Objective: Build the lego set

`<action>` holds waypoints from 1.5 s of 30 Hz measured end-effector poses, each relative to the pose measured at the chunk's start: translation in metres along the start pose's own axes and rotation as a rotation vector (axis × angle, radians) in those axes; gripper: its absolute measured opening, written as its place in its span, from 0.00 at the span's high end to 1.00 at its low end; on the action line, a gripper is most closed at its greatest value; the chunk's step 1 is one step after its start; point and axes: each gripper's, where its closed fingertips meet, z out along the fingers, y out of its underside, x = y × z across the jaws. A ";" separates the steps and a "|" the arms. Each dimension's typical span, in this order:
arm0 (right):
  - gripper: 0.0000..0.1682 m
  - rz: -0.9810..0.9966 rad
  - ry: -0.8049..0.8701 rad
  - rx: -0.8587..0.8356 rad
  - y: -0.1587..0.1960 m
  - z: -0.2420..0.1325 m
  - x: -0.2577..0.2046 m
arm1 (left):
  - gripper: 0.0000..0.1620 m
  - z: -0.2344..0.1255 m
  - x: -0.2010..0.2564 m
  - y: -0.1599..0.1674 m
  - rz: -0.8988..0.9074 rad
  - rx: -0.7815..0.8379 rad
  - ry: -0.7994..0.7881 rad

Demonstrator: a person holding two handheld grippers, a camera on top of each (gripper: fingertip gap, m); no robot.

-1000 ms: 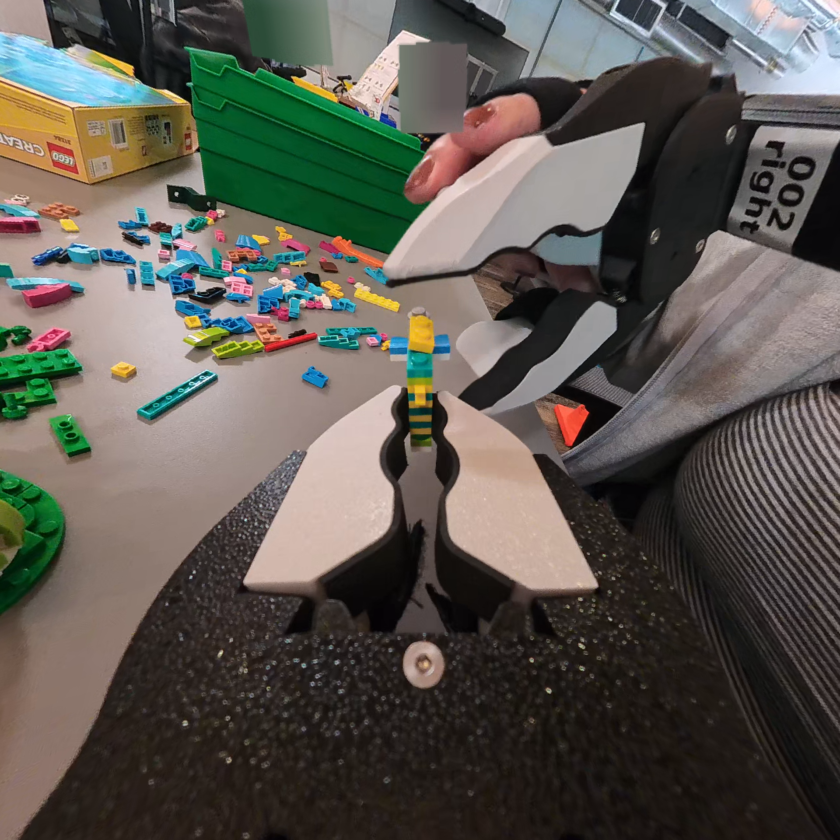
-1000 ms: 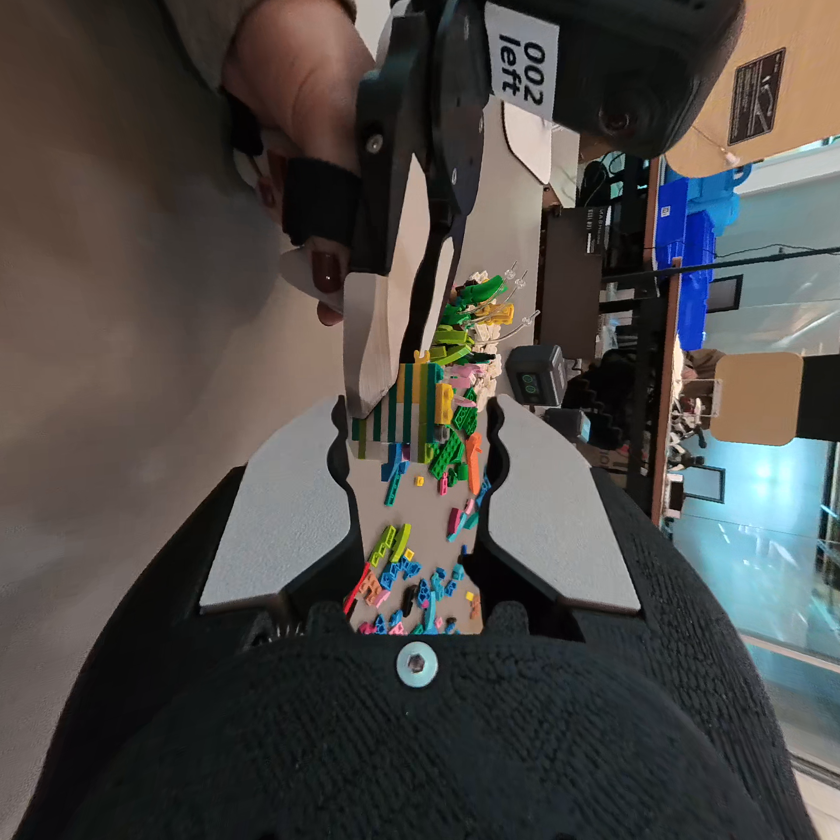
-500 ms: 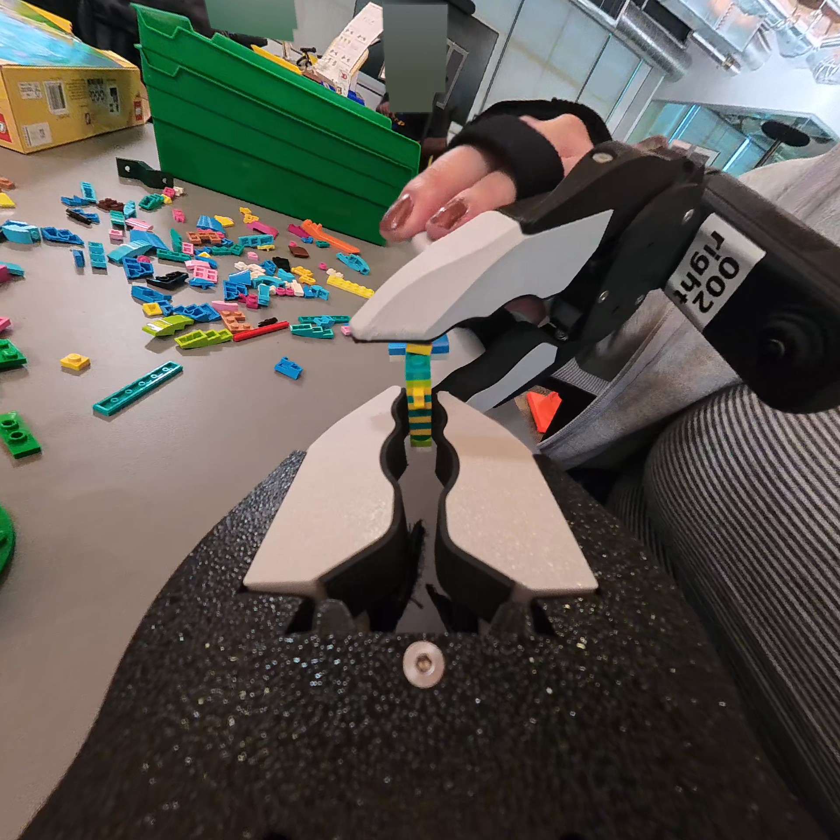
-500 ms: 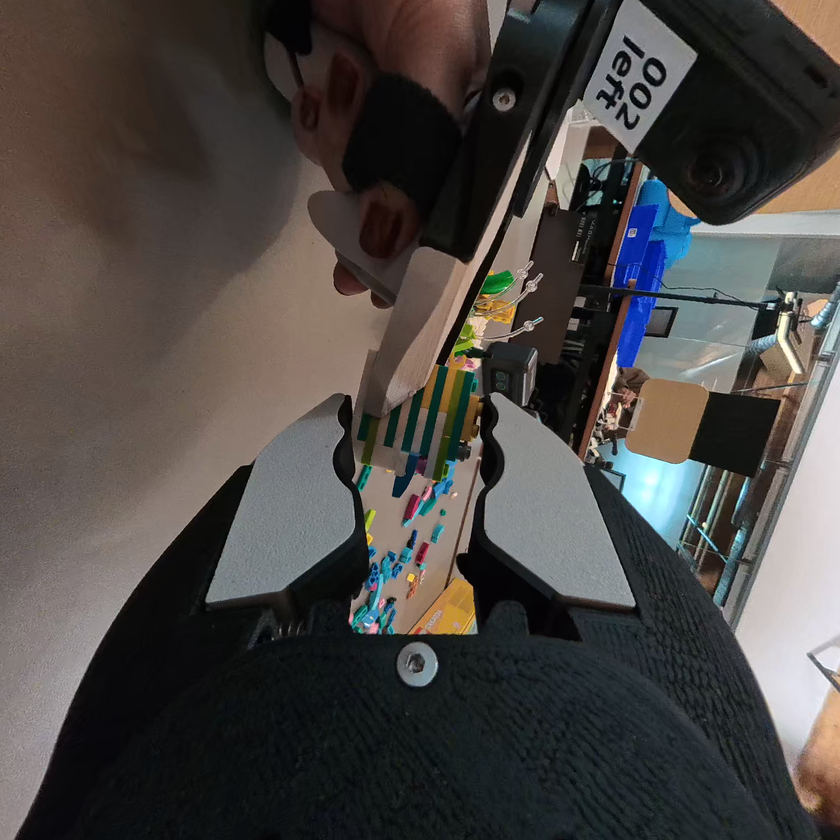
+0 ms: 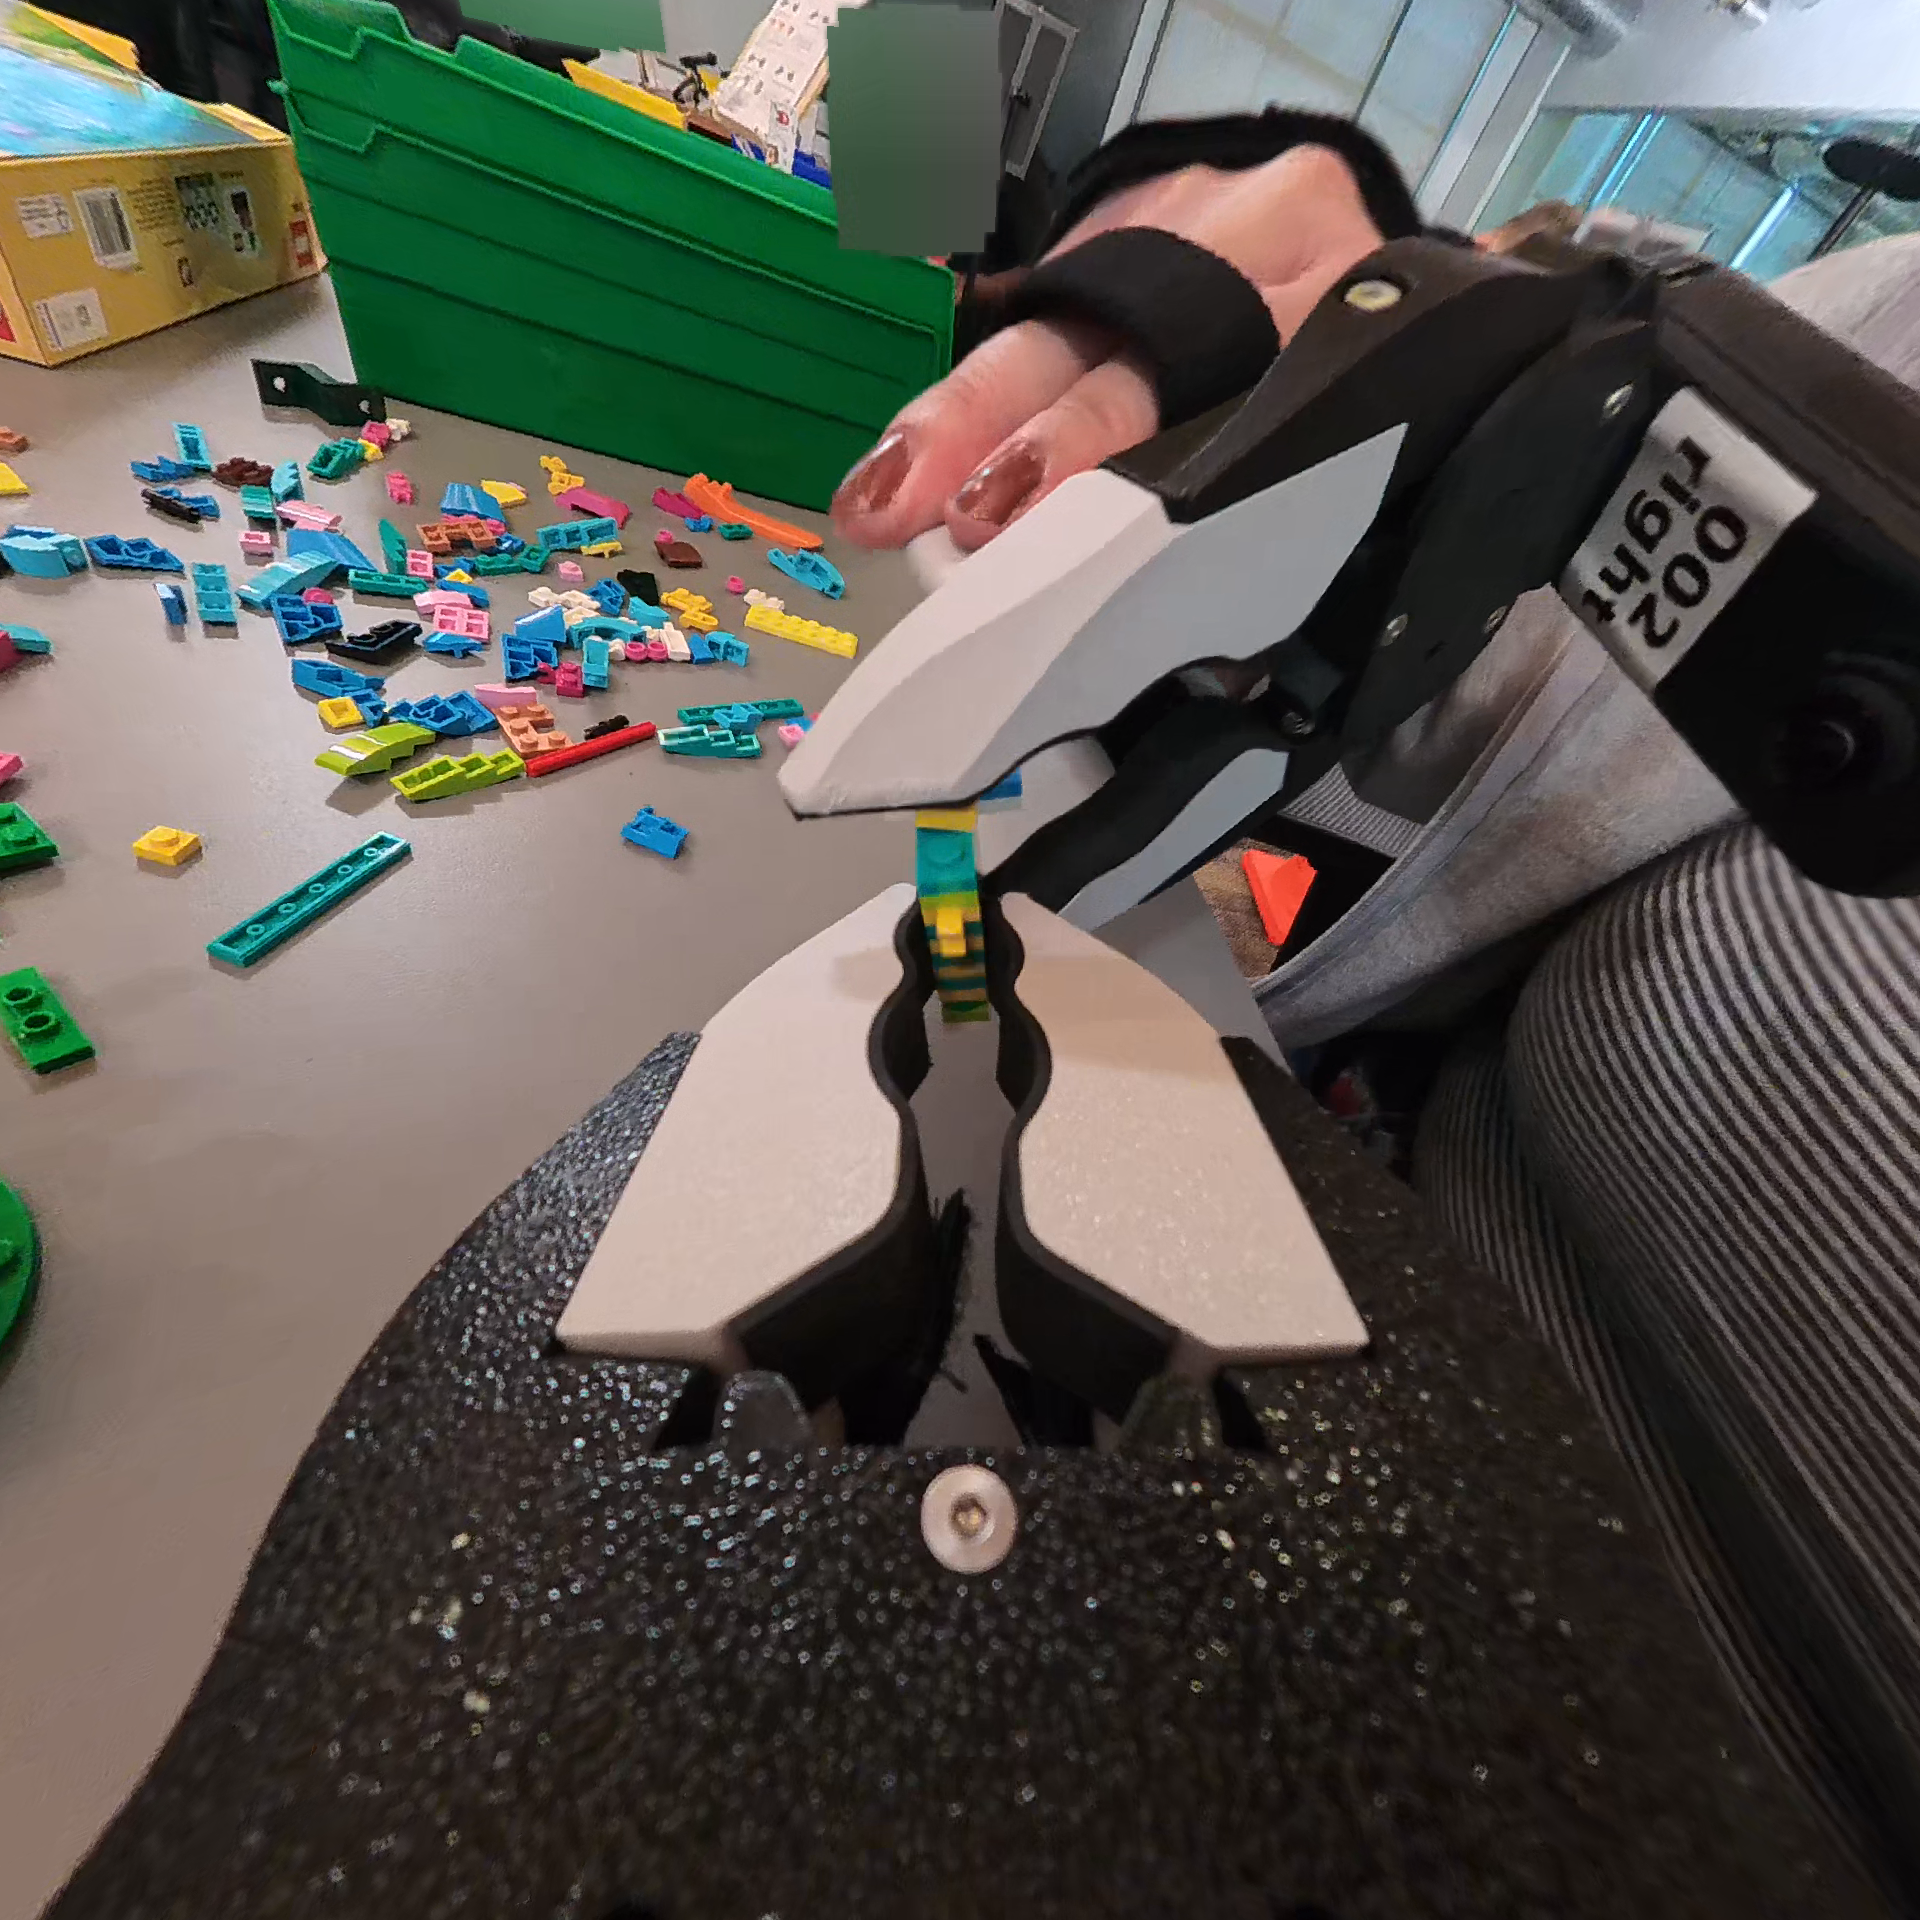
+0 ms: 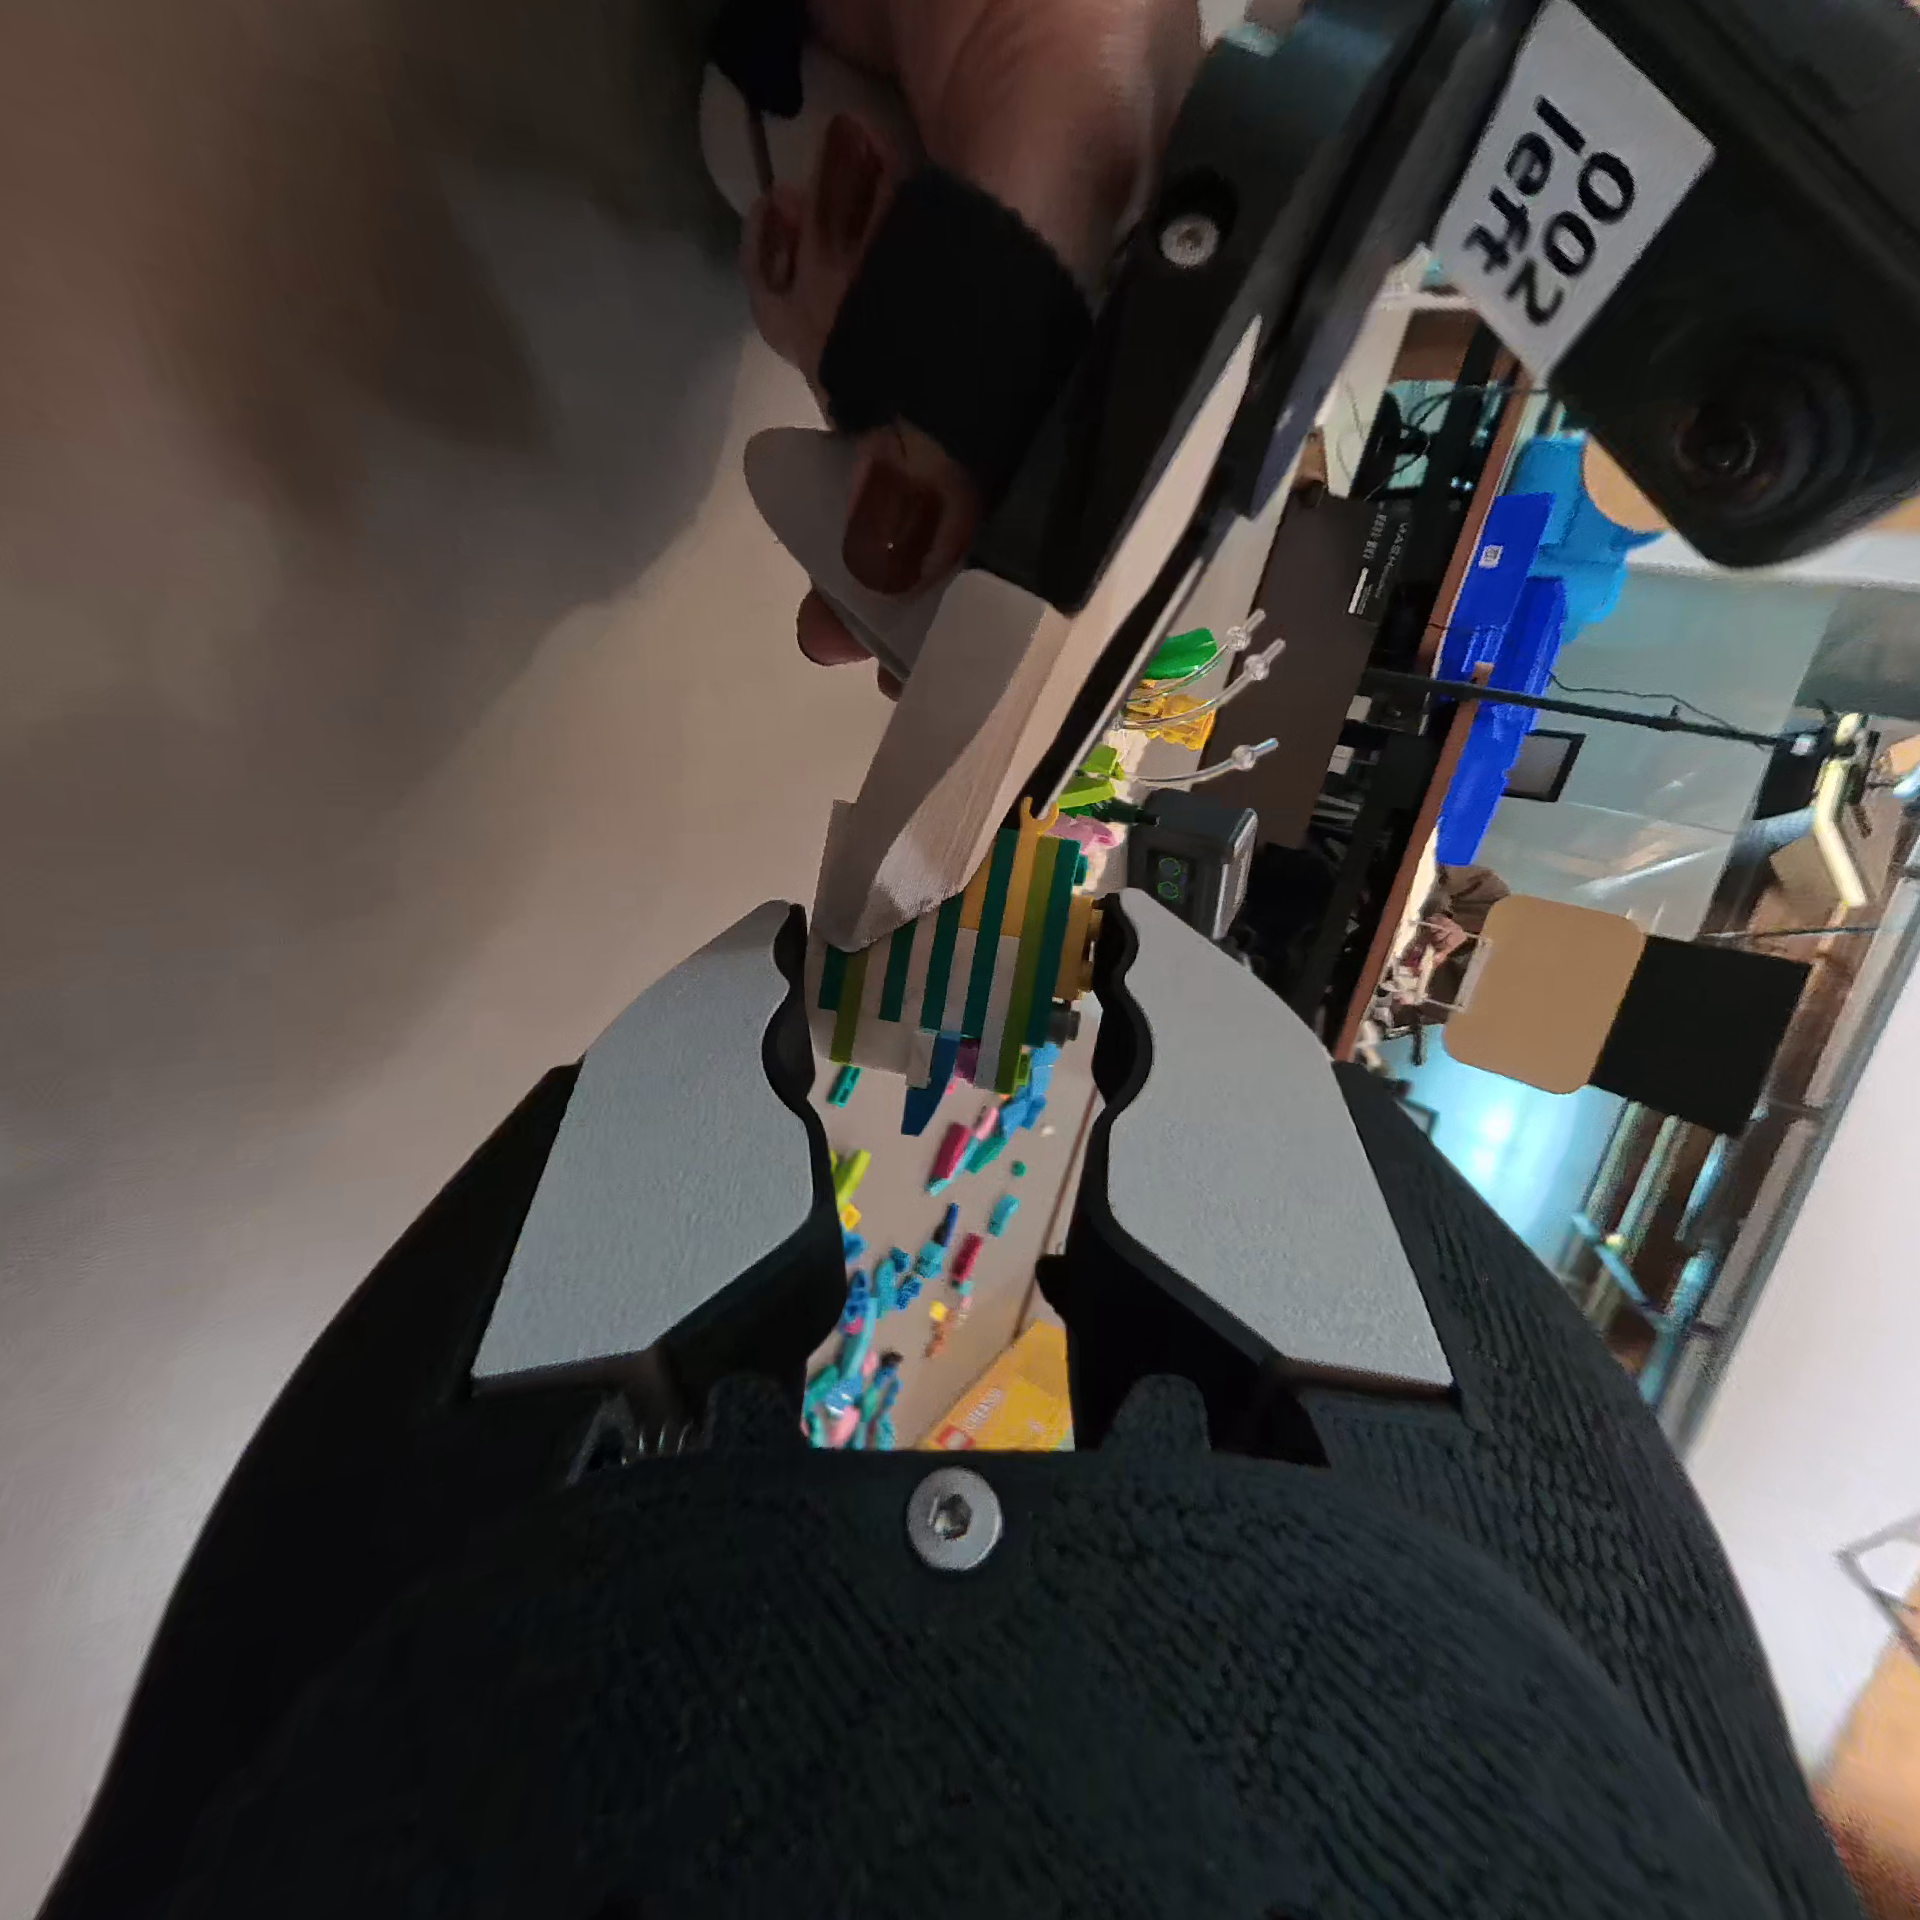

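Note:
A small striped lego assembly point(image 5: 948, 883) of green, yellow and teal plates stands upright in my left gripper point(image 5: 951, 914), which is shut on its lower end. My right gripper point(image 5: 935, 831) comes in from the right. Its upper finger point(image 5: 1039, 644) rests on the yellow piece on top, and its lower finger passes behind the stack. In the right wrist view the assembly point(image 6: 987, 956) lies between my right gripper's point(image 6: 951, 935) fingers, with both fingertips against its ends. One finger point(image 6: 956, 769) of the left gripper clamps it from above.
Many loose coloured pieces point(image 5: 499, 644) lie scattered on the grey table point(image 5: 416, 1091). A long teal plate point(image 5: 312, 899) lies nearer. A green bin point(image 5: 623, 281) and a yellow box point(image 5: 135, 229) stand at the back. A person's striped trouser leg point(image 5: 1714, 1143) is at the right. Less than 4 cm separates the two grippers' tips.
My right gripper came down from above the assembly until its upper finger covers the top piece, and its jaws narrowed slightly around the stack. My left gripper kept its hold.

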 end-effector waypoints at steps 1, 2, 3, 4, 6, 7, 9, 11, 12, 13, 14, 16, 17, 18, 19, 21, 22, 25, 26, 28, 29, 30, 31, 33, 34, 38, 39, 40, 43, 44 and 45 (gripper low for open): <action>0.69 0.042 0.003 0.018 0.000 0.000 0.001 | 0.95 -0.001 0.000 -0.002 -0.013 0.020 0.004; 0.69 0.088 0.006 0.037 0.000 0.000 0.002 | 0.95 -0.001 -0.002 -0.005 -0.035 0.041 0.001; 0.69 0.136 0.005 0.049 0.001 0.000 0.003 | 0.94 -0.002 -0.003 -0.007 -0.051 0.058 0.001; 0.69 0.179 0.008 0.062 0.001 0.000 0.005 | 0.94 -0.003 -0.004 -0.009 -0.057 0.078 -0.006; 0.68 0.228 0.013 0.086 0.000 -0.001 0.007 | 0.87 -0.004 -0.008 -0.010 -0.068 0.092 -0.033; 0.68 0.238 0.014 0.090 -0.001 -0.001 0.007 | 0.87 -0.004 -0.008 -0.010 -0.072 0.090 -0.029; 0.69 0.242 0.021 0.095 -0.001 0.000 0.007 | 0.87 -0.003 -0.009 -0.011 -0.075 0.096 -0.035; 0.69 0.261 0.020 0.111 -0.003 0.000 0.008 | 0.88 -0.003 -0.007 -0.012 -0.070 0.108 -0.029; 0.69 0.272 0.025 0.116 -0.003 0.000 0.008 | 0.90 -0.003 -0.006 -0.013 -0.064 0.117 -0.021; 0.69 0.282 0.033 0.121 -0.003 0.000 0.010 | 0.93 -0.004 -0.003 -0.015 -0.053 0.128 -0.010; 0.69 0.287 0.047 0.127 -0.003 0.000 0.011 | 0.94 -0.004 -0.004 -0.016 -0.049 0.140 -0.024; 0.69 0.278 0.107 0.140 -0.004 -0.001 0.017 | 0.95 -0.006 -0.004 -0.020 -0.050 0.167 -0.031; 0.69 0.276 0.136 0.139 -0.004 -0.002 0.019 | 0.95 -0.007 -0.006 -0.021 -0.041 0.169 -0.053; 0.69 0.277 0.166 0.142 -0.005 -0.003 0.021 | 0.95 -0.008 -0.010 -0.021 -0.024 0.164 -0.092; 0.70 0.274 0.199 0.146 -0.006 -0.005 0.024 | 0.95 -0.009 -0.012 -0.021 -0.011 0.158 -0.116; 0.71 0.242 0.247 0.123 -0.005 -0.007 0.026 | 0.95 -0.012 -0.014 -0.023 -0.020 0.170 -0.127; 0.71 0.219 0.256 0.109 -0.005 -0.007 0.026 | 0.95 -0.012 -0.015 -0.023 -0.022 0.169 -0.130; 0.72 0.178 0.266 0.083 -0.004 -0.005 0.023 | 0.95 -0.012 -0.016 -0.021 -0.013 0.155 -0.141; 0.72 0.182 0.262 0.086 -0.004 -0.005 0.023 | 0.95 -0.012 -0.016 -0.021 -0.002 0.148 -0.145; 0.72 0.185 0.262 0.094 -0.005 -0.006 0.024 | 0.95 -0.012 -0.016 -0.022 0.044 0.133 -0.167; 0.72 0.180 0.268 0.095 -0.006 -0.007 0.025 | 0.95 -0.013 -0.015 -0.023 0.061 0.128 -0.175; 0.72 0.176 0.268 0.092 -0.006 -0.007 0.026 | 0.95 -0.013 -0.014 -0.023 0.075 0.121 -0.178; 0.72 0.178 0.258 0.090 -0.006 -0.006 0.025 | 0.95 -0.013 -0.014 -0.022 0.096 0.107 -0.188; 0.73 0.183 0.231 0.090 -0.006 -0.004 0.022 | 0.95 -0.012 -0.013 -0.021 0.154 0.085 -0.208; 0.75 0.184 0.232 0.093 -0.006 -0.004 0.021 | 0.95 -0.012 -0.013 -0.020 0.186 0.069 -0.232; 0.75 0.167 0.272 0.082 -0.006 -0.006 0.023 | 0.94 -0.012 -0.011 -0.022 0.115 0.104 -0.181; 0.75 0.190 0.260 0.086 -0.006 -0.005 0.022 | 0.95 -0.011 -0.012 -0.021 0.119 0.094 -0.183; 0.75 0.212 0.244 0.090 -0.006 -0.005 0.020 | 0.95 -0.011 -0.012 -0.019 0.128 0.083 -0.187; 0.74 0.244 0.250 0.110 -0.005 -0.007 0.022 | 0.95 -0.012 -0.014 -0.022 0.087 0.112 -0.178; 0.74 0.264 0.255 0.120 -0.004 -0.008 0.024 | 0.95 -0.015 -0.019 -0.023 0.072 0.131 -0.203; 0.74 0.300 0.252 0.135 -0.002 -0.010 0.026 | 0.95 -0.020 -0.026 -0.024 0.069 0.146 -0.247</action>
